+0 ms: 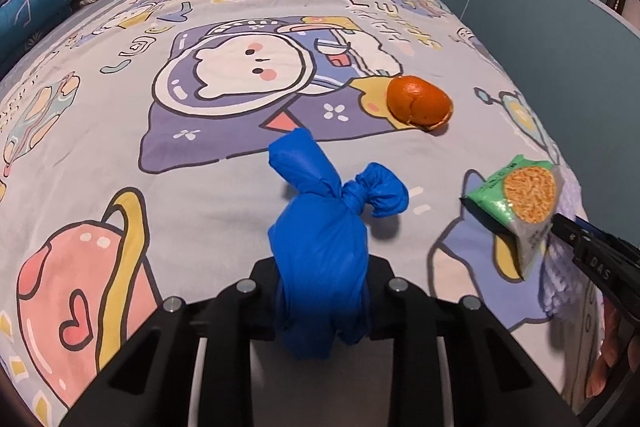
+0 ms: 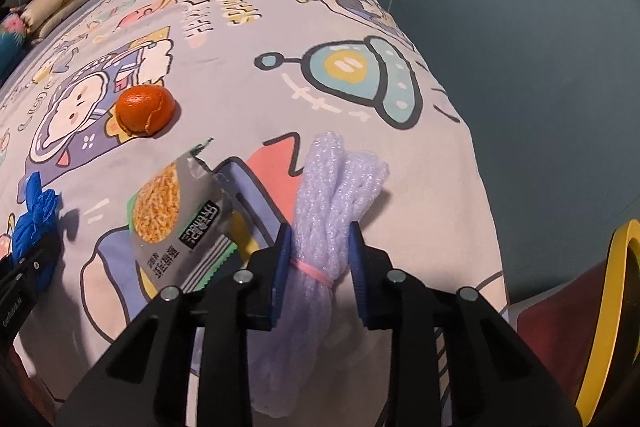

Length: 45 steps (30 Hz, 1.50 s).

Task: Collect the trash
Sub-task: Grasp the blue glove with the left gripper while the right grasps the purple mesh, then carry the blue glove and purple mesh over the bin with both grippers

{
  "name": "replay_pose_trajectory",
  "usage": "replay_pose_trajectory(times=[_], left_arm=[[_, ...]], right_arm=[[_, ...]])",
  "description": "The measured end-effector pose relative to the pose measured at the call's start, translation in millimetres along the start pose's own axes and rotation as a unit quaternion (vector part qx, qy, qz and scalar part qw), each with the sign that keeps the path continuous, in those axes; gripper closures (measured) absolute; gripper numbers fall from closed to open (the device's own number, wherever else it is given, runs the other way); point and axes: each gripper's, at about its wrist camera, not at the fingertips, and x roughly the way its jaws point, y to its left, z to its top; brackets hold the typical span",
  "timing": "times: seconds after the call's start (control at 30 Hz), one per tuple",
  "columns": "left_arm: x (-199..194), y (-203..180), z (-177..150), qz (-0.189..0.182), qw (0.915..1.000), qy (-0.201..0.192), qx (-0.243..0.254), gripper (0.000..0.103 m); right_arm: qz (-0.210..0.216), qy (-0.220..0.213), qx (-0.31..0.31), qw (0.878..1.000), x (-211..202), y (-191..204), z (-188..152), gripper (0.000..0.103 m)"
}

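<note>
On the bed (image 1: 120,131) with its cartoon-print cover, the left gripper (image 1: 322,291) is clamped on a knotted blue glove (image 1: 320,251). The right gripper (image 2: 318,267) is clamped on a bundle of white foam netting (image 2: 332,203) tied with a pink rubber band (image 2: 316,273). A snack wrapper (image 2: 180,223) lies between them, and an orange peel (image 2: 145,111) sits farther back.

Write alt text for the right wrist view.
The right gripper is clamped on a bundle of white foam netting bound with a pink rubber band, above a cartoon-print bedspread. To its left lie an opened snack packet and an orange peel; at the left edge, a knotted blue glove.
</note>
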Motion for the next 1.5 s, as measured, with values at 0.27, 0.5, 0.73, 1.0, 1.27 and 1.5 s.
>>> replay_pose_trajectory(times=[0.27,0.5,0.73,1.0,1.27,1.5], left_arm=[[-30,-3,4,-0.032,0.9991,-0.028,-0.004,0.078],[-57,-9,8,-0.045,0.9978,-0.049,-0.003,0.078],[-82,-24,6,-0.044,0.9971,-0.06,0.017,0.078],[-119,-55,0,-0.066,0.9938,-0.079,0.041,0.078],[-152,-93,-10,-0.085,0.989,-0.1,0.069,0.078],[-174,-121,-17,-0.103,0.9849,-0.106,0.089,0.078]], right_arm=[[0.023,-0.026,0.034,0.999,-24,-18,8,0.078],[0.048,-0.03,0.049,0.997,-44,-29,10,0.078],[0.081,-0.035,0.047,0.995,-81,-44,4,0.078],[0.099,-0.049,0.032,0.993,-131,-76,-13,0.078],[0.102,-0.069,0.049,0.991,-163,-118,-24,0.078],[0.103,-0.084,0.064,0.989,-179,-149,-32,0.078]])
